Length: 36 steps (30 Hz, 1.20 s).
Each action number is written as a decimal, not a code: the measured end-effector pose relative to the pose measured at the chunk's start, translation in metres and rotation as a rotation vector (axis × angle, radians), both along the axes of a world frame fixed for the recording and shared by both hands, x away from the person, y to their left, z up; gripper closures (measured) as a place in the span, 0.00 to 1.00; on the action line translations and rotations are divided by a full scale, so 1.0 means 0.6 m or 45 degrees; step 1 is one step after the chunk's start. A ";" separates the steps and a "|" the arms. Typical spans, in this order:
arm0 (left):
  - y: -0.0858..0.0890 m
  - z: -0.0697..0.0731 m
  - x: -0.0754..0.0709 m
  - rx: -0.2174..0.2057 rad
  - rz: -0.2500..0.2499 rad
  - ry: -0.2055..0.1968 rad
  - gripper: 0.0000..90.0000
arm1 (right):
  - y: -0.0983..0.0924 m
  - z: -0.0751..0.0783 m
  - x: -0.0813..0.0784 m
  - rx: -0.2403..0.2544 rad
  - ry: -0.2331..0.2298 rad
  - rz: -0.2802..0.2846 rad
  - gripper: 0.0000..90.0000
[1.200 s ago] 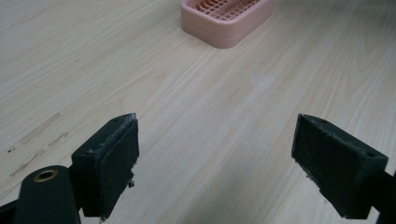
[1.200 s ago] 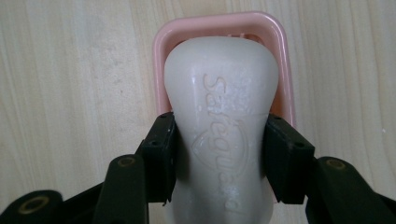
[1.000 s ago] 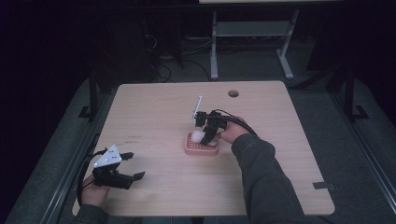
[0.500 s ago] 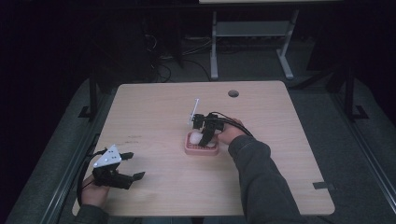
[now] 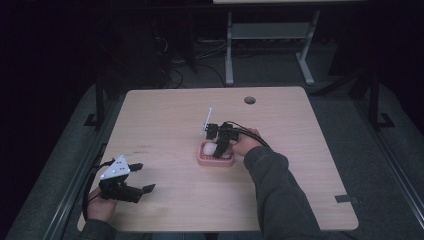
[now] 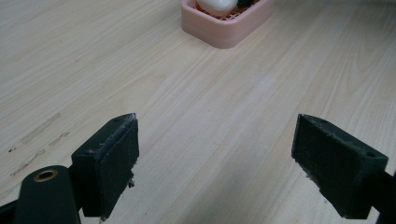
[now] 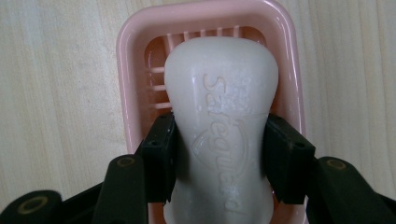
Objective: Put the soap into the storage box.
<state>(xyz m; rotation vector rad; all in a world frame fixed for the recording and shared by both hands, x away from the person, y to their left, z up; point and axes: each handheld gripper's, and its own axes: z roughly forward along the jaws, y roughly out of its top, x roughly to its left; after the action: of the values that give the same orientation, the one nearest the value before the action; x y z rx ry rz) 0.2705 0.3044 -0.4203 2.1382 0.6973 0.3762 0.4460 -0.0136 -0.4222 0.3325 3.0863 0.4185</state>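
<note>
White soap bar lies in the pink soap dish, lengthwise along the slatted insert, brand lettering up. Dish sits about mid-bench, slightly toward the right edge; bare wood all round it. Right hand-held gripper is clamped on the bar: pads press both long sides at its narrower waist, jaw tips inside the dish rim. In the high view that right hand-held gripper points down into the dish, hand behind it, sleeved forearm running in from the near edge. A thin white stick-like part stands on top of it, tilted. Round cable hole near the far edge, well apart. Nothing blocks the dish. Left hand-held gripper is by the near-left corner, jaws wide apart, nothing between them, held low over the bench and aimed toward the dish, well apart from it. Grey plate on top, hand at the bench edge.
</note>
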 end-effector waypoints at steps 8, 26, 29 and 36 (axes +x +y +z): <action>0.000 0.000 0.000 0.002 -0.001 -0.001 0.16 | -0.001 0.000 -0.002 0.006 -0.003 0.000 0.54; -0.002 -0.001 0.000 0.002 0.000 0.005 0.16 | -0.017 0.024 -0.009 0.095 -0.024 -0.043 0.45; -0.001 -0.001 0.000 0.003 0.001 0.002 0.16 | -0.020 0.028 -0.011 0.099 -0.033 -0.048 0.44; -0.003 -0.001 0.000 0.003 0.000 0.005 0.16 | -0.025 0.039 -0.016 0.128 -0.039 -0.049 0.43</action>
<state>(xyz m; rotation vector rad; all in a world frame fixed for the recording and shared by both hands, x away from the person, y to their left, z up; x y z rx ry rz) 0.2702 0.3028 -0.4206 2.1414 0.6999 0.3727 0.4366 -0.0286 -0.3987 0.3828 3.0299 0.5729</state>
